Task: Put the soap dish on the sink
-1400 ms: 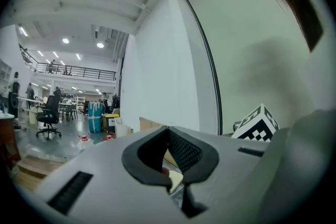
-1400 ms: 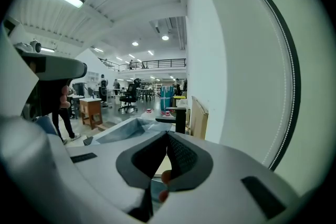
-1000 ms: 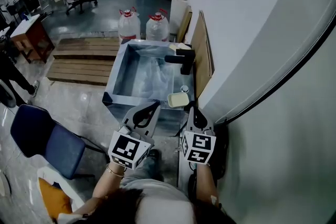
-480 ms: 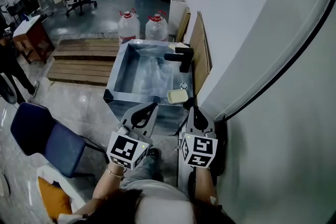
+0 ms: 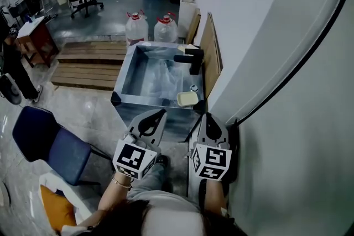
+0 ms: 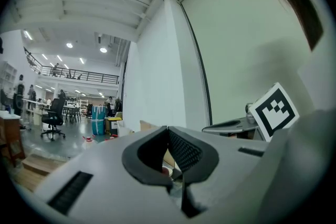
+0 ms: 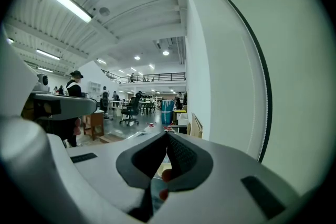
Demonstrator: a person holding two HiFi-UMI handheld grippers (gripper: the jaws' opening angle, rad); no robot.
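The pale yellow rectangular soap dish (image 5: 187,99) rests on the near corner of the square steel sink (image 5: 145,102), just ahead of your right gripper (image 5: 207,116) and clear of it. Your placing looks done. That gripper and your left gripper (image 5: 159,114) both have jaws pressed together on nothing.

Your left gripper (image 6: 168,130): tips meet, nothing held between them.
Fingers (image 6: 185,150): the ribbed dark pad of the right one faces you.
Right side: a marker cube (image 6: 273,111) against the pale wall.
Far left: an office chair (image 6: 52,117) and a blue bundle (image 6: 98,126) on the floor.
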